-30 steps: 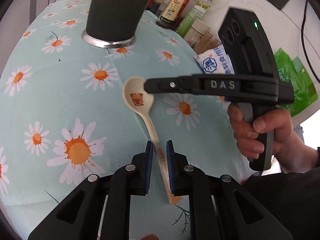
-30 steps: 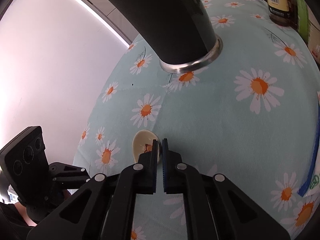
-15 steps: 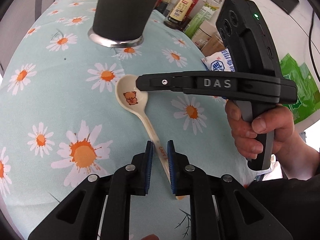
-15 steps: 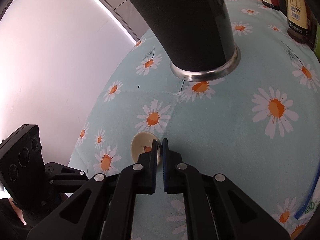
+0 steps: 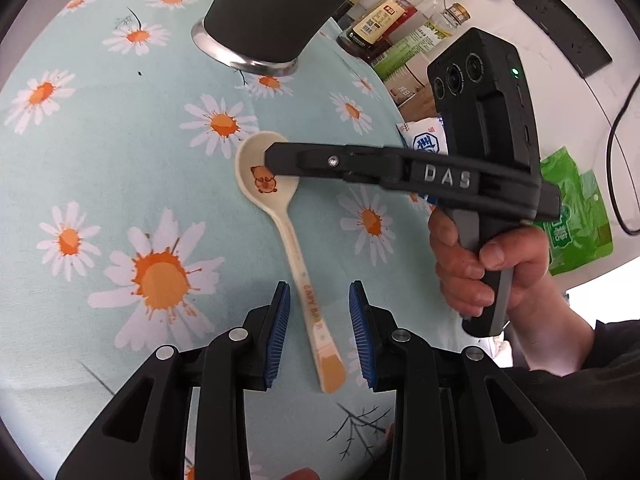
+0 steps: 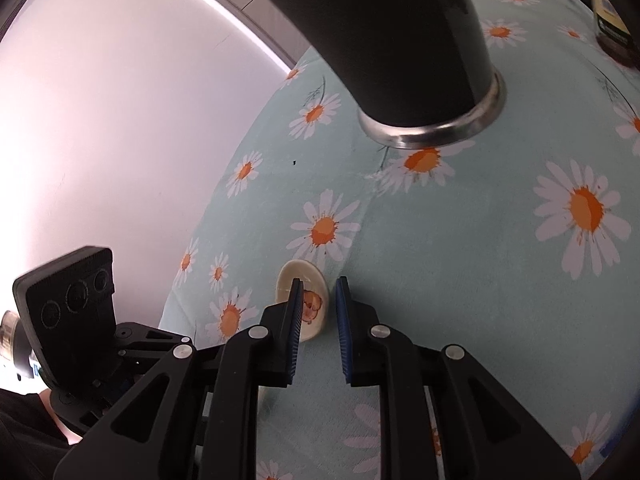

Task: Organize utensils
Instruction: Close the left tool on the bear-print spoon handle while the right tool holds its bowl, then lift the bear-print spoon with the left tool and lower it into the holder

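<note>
Pale blue tablecloth (image 5: 100,184) printed with white-and-orange daisies covers the work surface; white wall or bright light beyond its far edge in the right wrist view. Cream ceramic spoon (image 5: 280,216) lies flat on the cloth, bowl away from the left wrist camera, handle running back toward it; small brown animal figure printed in the bowl, orange lettering along the handle, orange tip at the handle end. Left gripper (image 5: 318,300) sits low over the handle, blue pads either side of it, clear gaps on both sides, no contact seen; its jaws have just been opening and now stand released, handle between them but not held. Right gripper (image 6: 318,286) comes in from the side at the bowl end; in the left wrist view its dark fingers (image 5: 288,156) lie across the upper rim of the bowl. In the right wrist view, one blue pad stands in front of the bowl interior, the other just outside the rim, so the bowl's edge lies between them; its jaws have also just been opening, a visible gap now, pads not pressing the rim as far as can be told. A hand (image 5: 476,268) grips the right gripper's handle, dark sleeve below. Tall black cylinder with a steel base ring (image 5: 256,56) stands on the cloth beyond the spoon, well apart from it. Sauce bottles (image 5: 384,24) cluster at the cloth's far right edge; green packet (image 5: 576,208) and a blue-and-white bag (image 5: 424,140) beside them.
</note>
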Available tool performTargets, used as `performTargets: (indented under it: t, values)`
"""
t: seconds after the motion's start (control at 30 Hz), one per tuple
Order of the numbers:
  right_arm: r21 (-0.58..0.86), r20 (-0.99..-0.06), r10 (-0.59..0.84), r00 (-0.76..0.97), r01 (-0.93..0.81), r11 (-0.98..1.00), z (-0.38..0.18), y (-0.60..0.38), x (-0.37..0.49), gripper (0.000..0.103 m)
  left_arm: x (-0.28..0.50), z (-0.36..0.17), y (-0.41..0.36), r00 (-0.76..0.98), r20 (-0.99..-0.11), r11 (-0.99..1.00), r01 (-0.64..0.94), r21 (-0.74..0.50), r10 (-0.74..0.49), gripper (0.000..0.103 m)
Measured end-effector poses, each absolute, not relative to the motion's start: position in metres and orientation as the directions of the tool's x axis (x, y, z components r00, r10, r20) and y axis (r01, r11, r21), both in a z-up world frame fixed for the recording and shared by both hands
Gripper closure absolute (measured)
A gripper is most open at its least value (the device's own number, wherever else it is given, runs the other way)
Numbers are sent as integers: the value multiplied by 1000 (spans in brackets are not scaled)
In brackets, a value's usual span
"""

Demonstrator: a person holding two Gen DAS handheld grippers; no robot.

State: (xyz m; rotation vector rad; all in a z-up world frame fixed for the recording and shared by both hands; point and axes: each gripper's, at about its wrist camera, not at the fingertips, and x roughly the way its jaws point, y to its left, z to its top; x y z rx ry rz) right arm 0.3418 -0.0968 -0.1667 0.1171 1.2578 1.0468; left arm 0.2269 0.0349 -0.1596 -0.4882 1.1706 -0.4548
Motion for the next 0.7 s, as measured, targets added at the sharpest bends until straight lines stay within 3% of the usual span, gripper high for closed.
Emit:
performTargets:
  t: [0.07, 0.1, 0.17, 0.47, 0.7]
  values:
    - [562, -736, 675, -47, -599, 571, -166, -94, 339, 96, 229, -160, 34, 320, -746, 800, 77, -594, -584, 77]
    - [552, -739, 672, -41, -609, 569, -165, -93, 337, 96, 230, -160, 34, 322, -748, 803, 74, -591, -580, 78]
    - [553, -735, 677, -41, -615, 562, -164, -91, 336, 96, 233, -161, 32, 327, -762, 817, 62, -573, -559, 92]
    - [541, -713, 701, 1, -636, 551, -153, -102, 335, 97, 238, -157, 31, 353, -761, 828, 81, -555, -545, 92]
    - [447, -684, 721, 112, -717, 535, -112, -108, 327, 97, 233, -135, 38, 419, -765, 865, 123, -486, -489, 94]
